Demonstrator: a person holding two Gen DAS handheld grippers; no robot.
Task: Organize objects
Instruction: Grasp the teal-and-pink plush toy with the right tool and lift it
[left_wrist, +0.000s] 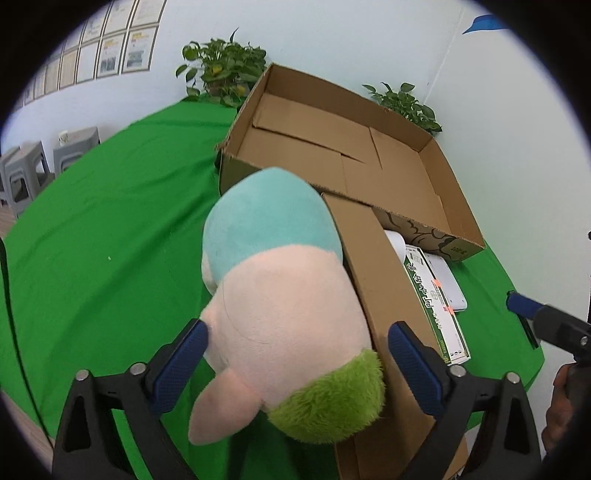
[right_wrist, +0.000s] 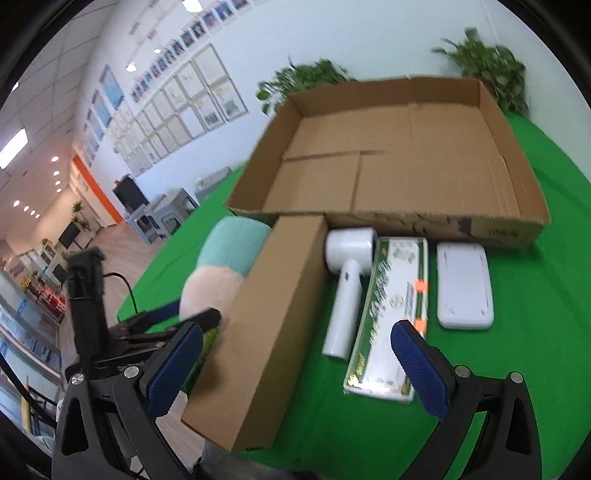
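A plush toy with a teal end, peach body and green tuft lies on the green cloth beside a long brown carton. My left gripper straddles the toy with its jaws wide. The left pad lies against the plush and the right pad stands clear of it. In the right wrist view, my right gripper hangs open above the long brown carton and a green-and-white flat box, gripping nothing. A white hair dryer and a white flat device lie beside them. The plush toy shows left of the carton.
A large open cardboard tray sits behind the objects, with nothing in it. Potted plants stand at the table's far edge against the wall. Grey stools are off the table to the left. A hand holds the right gripper.
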